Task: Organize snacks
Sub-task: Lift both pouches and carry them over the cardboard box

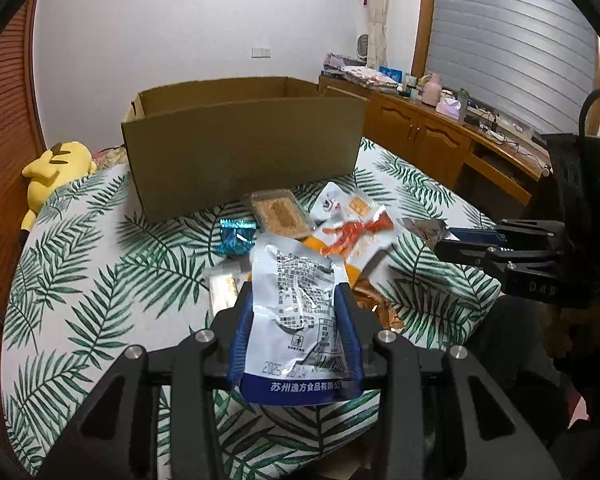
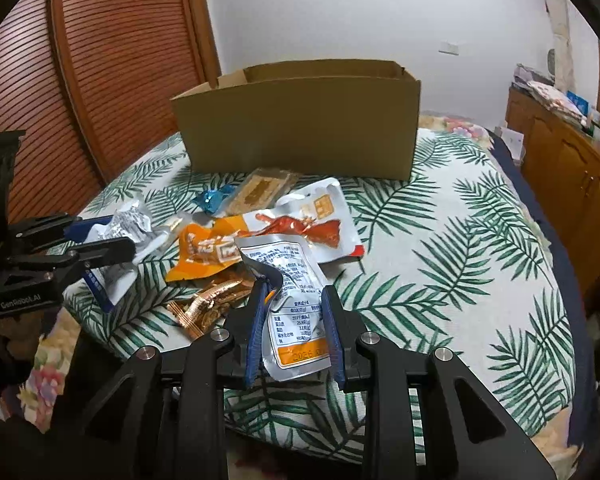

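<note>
so both grippers have a snack packet each right now. the left gripper [image 1: 296,300] is clamped on a silver packet with a blue bottom band [image 1: 298,320], held upright between its blue pads, printed back facing the camera and the packet lifted clear of the bed. from the right wrist view the same left gripper [image 2: 112,240] shows at about 9 o'clock with that crinkled silver packet [image 2: 130,226] sticking out of it. the right gripper [image 2: 294,300] is closed on a silver packet with an orange bottom band [image 2: 296,320], nutrition table side up; the left pad presses a folded edge of it, the packet sits between both pads. in the left wrist view the right gripper [image 1: 448,240] comes in from 3 o'clock with a corner of its silver packet [image 1: 424,228] poking out. the rest of the snacks are in a loose pile on the leaf-print bedspread [image 2: 460,260], between the grippers and the cardboard box [image 2: 300,128]: a white pouch with a red-orange picture [image 2: 312,220], an orange packet [image 2: 204,256] partly under it, a shiny copper-coloured wrapper [image 2: 208,304] nearest the camera, a clear tray of tan biscuits [image 2: 260,190] and a small blue foil sweet [image 2: 212,198] up by the box. the box stands open at 12 o'clock, well behind the pile; can't see what's inside. a yellow plush toy [image 1: 56,168] lies at the bed edge around 9 o'clock in the left view.
</note>
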Demonstrator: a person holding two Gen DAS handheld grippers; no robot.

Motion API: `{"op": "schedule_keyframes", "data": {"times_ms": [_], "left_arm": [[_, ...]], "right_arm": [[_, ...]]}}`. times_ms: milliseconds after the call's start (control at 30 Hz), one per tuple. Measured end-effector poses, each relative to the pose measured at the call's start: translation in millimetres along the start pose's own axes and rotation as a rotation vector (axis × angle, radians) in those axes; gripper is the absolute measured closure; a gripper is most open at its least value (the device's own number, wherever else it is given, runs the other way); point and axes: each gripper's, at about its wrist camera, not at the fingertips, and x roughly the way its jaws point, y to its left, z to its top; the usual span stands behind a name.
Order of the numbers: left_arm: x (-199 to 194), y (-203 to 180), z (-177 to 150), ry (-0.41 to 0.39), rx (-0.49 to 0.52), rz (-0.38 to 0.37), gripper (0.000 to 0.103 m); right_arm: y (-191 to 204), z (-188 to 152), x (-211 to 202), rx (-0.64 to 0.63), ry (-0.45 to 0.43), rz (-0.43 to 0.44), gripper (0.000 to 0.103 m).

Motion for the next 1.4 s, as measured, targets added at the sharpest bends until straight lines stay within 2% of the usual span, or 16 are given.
{"op": "schedule_keyframes", "data": {"times_ms": [367, 833, 1400], "left_arm": [[-12, 3, 11, -0.065, -0.027, 0.02, 0.066], [-19, 13, 28, -0.112, -0.056, 0.036, 0.066], [-15, 25, 89, -0.203, -0.047, 0.028, 0.066]], "right_arm": [[-3, 9, -19, 0.017, -0.051, -0.003, 0.076], [4, 33, -38, -0.021, -0.107, -0.005, 0.076], [9, 94, -34, -0.108, -0.156, 0.01, 0.076]]}}
